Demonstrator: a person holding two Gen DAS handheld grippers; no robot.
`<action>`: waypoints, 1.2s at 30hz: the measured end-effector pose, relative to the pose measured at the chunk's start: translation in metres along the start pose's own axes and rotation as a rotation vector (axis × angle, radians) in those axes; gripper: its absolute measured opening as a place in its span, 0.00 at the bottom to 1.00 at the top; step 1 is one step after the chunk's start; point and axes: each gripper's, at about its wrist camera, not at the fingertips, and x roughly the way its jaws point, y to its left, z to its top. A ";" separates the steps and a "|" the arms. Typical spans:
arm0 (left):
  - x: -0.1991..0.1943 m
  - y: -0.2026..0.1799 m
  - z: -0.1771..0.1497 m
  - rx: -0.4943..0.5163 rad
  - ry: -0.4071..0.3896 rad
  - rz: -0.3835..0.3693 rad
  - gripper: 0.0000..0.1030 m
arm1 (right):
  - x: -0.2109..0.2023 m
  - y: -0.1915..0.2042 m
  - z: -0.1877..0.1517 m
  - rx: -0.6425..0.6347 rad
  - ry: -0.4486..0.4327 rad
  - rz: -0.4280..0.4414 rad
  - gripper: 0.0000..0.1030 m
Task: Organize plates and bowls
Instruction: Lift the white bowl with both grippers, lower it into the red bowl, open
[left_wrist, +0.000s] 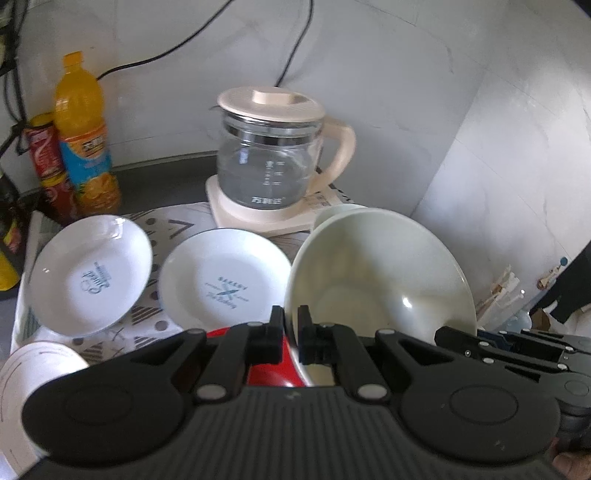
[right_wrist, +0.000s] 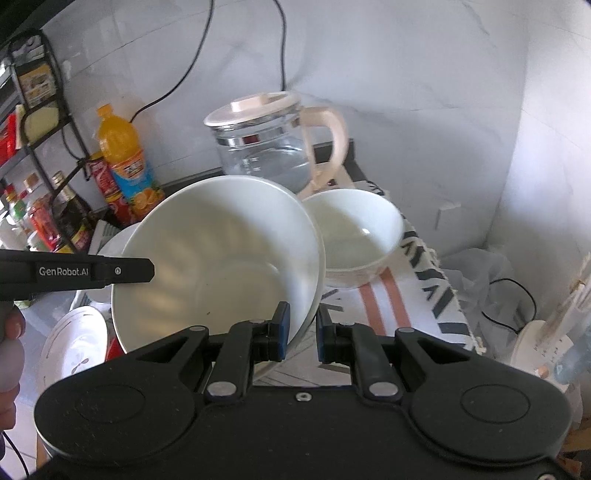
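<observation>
From my left camera, two shallow white plates lie flat on the patterned cloth (left_wrist: 177, 225) toward the desk's left edge: the left plate (left_wrist: 90, 275) with a blue script mark, the middle plate (left_wrist: 223, 282) with a blue crossed-utensil print, both glossy and round. Behind them stand an orange juice bottle (left_wrist: 83, 136) and a red can (left_wrist: 48, 162) at the back left corner, and a glass kettle (left_wrist: 271, 158) with a cream lid and handle on its cream base at the back.

My left gripper (left_wrist: 291, 328) has its jaws pressed nearly together on the near rim of a large cream bowl (left_wrist: 380, 277). That bowl is smooth, glazed and deep, tilted so its opening faces me and its round foot points away toward the kettle. A red rounded object (left_wrist: 273, 369) sits just under the jaws; I cannot tell what it is.

From the right camera, the same large cream bowl (right_wrist: 218, 258) shows tipped up, mouth toward the lens, and my right gripper (right_wrist: 301, 332) pinches its lower rim: one blue pad (right_wrist: 282, 328) inside the wall, the other outside. To its right a smaller white bowl (right_wrist: 356, 236) stands upright on the striped cloth (right_wrist: 391, 302), near the desk's right edge, just beside the held bowl
</observation>
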 end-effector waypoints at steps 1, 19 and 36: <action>-0.003 0.003 -0.002 -0.005 -0.003 0.007 0.05 | 0.000 0.003 0.000 -0.009 0.001 0.008 0.14; -0.018 0.048 -0.036 -0.112 0.052 0.104 0.05 | 0.021 0.045 -0.012 -0.122 0.095 0.109 0.14; 0.009 0.073 -0.065 -0.185 0.186 0.144 0.05 | 0.053 0.064 -0.022 -0.202 0.208 0.116 0.15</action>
